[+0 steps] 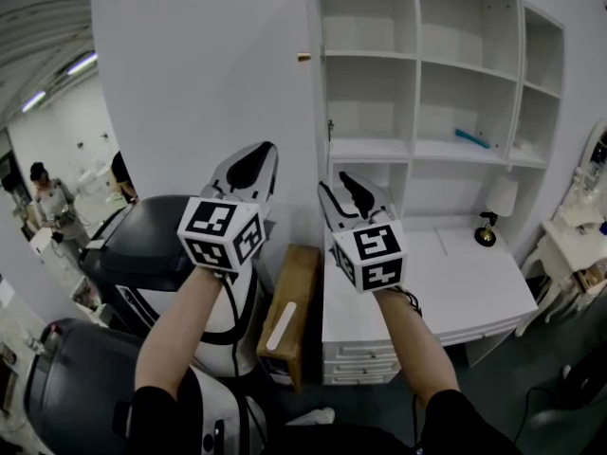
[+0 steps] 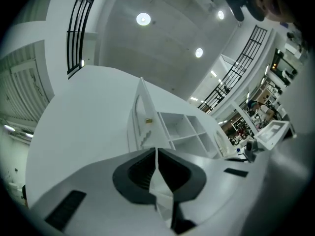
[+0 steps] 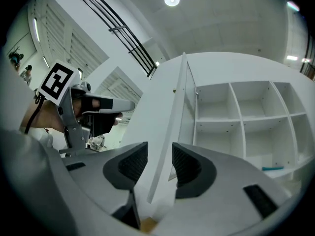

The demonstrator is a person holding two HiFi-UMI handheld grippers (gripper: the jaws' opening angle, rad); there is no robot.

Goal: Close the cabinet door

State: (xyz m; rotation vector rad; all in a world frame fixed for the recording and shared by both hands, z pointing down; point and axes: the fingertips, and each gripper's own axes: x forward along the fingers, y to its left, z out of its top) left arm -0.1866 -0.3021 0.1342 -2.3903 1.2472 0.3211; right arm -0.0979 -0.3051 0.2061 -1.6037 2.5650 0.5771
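The white cabinet [image 1: 417,93] stands ahead with bare shelves, and its door [image 1: 316,83] is swung out and shows edge-on at the cabinet's left side. A small brass knob [image 1: 303,57] sticks out to the left near the door's top. My left gripper [image 1: 261,150] is raised left of the door, shut with nothing in it. My right gripper [image 1: 341,186] is raised just right of the door's line, open and empty. In the right gripper view the door edge [image 3: 170,141] runs up between the jaws but lies beyond them, untouched. The left gripper view shows the door [image 2: 141,107] ahead of the closed jaws.
A white desk [image 1: 455,282] with drawers sits under the shelves and carries a small lamp [image 1: 488,226]. A blue object [image 1: 471,138] lies on one shelf. A wooden box [image 1: 289,320] leans below the door. A black-and-white machine [image 1: 142,245] fills the lower left; a person [image 1: 47,197] stands far left.
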